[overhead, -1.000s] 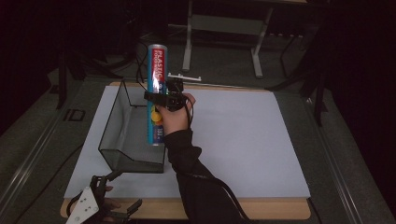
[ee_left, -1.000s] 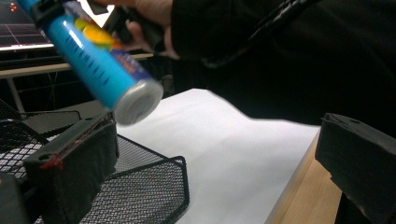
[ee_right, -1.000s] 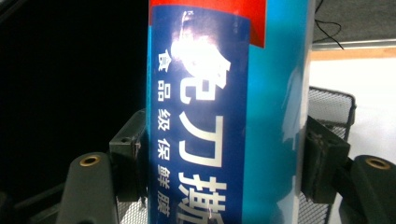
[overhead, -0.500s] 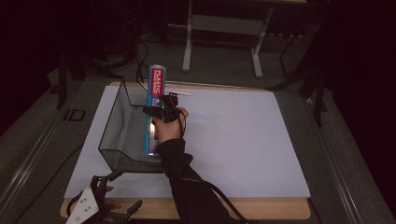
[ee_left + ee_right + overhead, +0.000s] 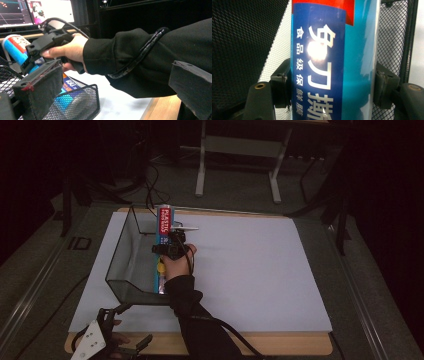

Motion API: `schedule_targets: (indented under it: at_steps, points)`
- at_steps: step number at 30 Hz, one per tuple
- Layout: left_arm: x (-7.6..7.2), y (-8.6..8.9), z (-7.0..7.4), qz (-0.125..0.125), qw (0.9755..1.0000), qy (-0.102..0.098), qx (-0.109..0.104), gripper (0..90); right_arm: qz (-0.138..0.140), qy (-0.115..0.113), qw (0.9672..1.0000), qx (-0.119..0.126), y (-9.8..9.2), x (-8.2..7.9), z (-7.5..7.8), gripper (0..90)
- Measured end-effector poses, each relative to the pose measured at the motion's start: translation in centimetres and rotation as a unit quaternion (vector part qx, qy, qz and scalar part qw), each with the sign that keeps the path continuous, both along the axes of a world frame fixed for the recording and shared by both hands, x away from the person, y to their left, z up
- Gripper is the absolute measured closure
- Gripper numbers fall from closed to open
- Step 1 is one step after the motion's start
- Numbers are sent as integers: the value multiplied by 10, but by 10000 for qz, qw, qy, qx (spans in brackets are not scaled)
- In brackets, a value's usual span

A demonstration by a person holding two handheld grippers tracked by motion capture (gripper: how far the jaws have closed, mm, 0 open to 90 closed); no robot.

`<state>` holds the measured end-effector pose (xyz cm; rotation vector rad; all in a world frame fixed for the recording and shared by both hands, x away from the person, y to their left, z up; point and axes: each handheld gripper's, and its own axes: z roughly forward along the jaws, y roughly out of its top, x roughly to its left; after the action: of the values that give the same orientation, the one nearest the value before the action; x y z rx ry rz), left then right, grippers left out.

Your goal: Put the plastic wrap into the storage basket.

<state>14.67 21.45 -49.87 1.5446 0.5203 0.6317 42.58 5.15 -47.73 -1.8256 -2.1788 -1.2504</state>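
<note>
One blue box of cling film [image 5: 162, 251], clenched mid-length in the right claw [image 5: 170, 251], is tilting into the mesh basket [image 5: 122, 260] below it; left claw [image 5: 131, 351] is idling released, well apart.
</note>
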Motion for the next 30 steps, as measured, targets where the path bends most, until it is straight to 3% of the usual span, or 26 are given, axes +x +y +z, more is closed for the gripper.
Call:
schedule_targets:
  at_steps: [10, 15, 22, 27, 30]
  points:
    - [0, 0, 0, 1, 10000, -5, 8, 2, -72, 113, 9999, -67, 1, 0, -8, 315]
    - [0, -1, 0, -12, 10000, 1, 35, 2, 21, 175, 9998, -135, 1, 2, -7, 308]
    - [0, -1, 0, -23, 10000, 6, 48, 2, 162, 46, 9988, -467, 6, 2, -2, 295]
    - [0, -1, 0, -39, 10000, 18, 49, 2, 246, -219, 9951, -934, 11, -1, 6, 276]
    - [0, -2, 0, -36, 10000, 15, 49, 2, 241, -262, 9951, -927, 8, 0, 10, 272]
